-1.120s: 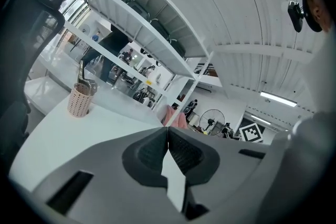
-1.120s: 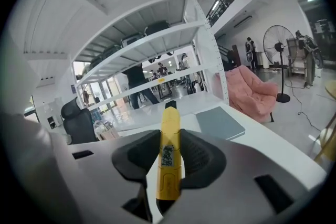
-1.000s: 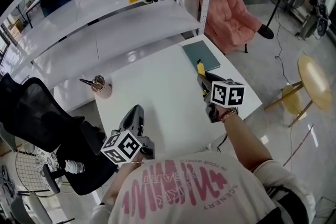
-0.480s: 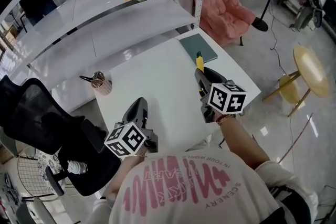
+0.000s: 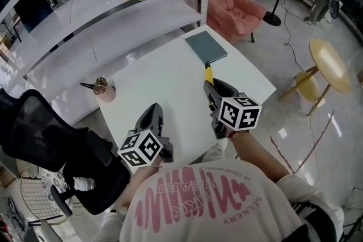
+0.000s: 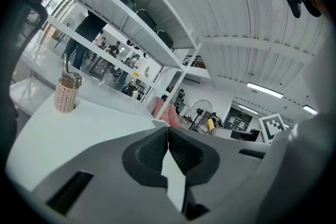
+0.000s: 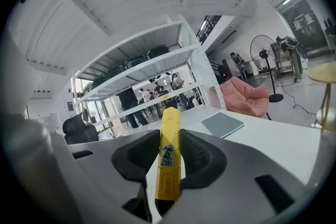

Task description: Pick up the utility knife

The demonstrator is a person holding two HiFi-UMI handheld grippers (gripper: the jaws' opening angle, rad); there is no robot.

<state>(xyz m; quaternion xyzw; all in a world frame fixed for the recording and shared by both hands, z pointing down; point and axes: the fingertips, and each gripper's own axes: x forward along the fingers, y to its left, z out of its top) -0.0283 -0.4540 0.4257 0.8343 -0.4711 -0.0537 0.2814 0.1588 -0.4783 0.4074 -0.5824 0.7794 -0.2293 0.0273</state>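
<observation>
My right gripper is shut on the yellow utility knife, which stands between its pads with the tip pointing forward. In the head view that knife sticks out ahead of the right gripper, above the white table. My left gripper hovers over the table's near left part, and in the left gripper view its jaws are shut with nothing between them.
A grey notebook lies at the table's far right corner. A pink pen holder with scissors stands at the table's left edge. A white shelf unit runs behind the table, with a pink armchair beyond and a black office chair at left.
My right gripper has drifted left and toward me over the table with the knife in it. The left gripper has hardly moved.
</observation>
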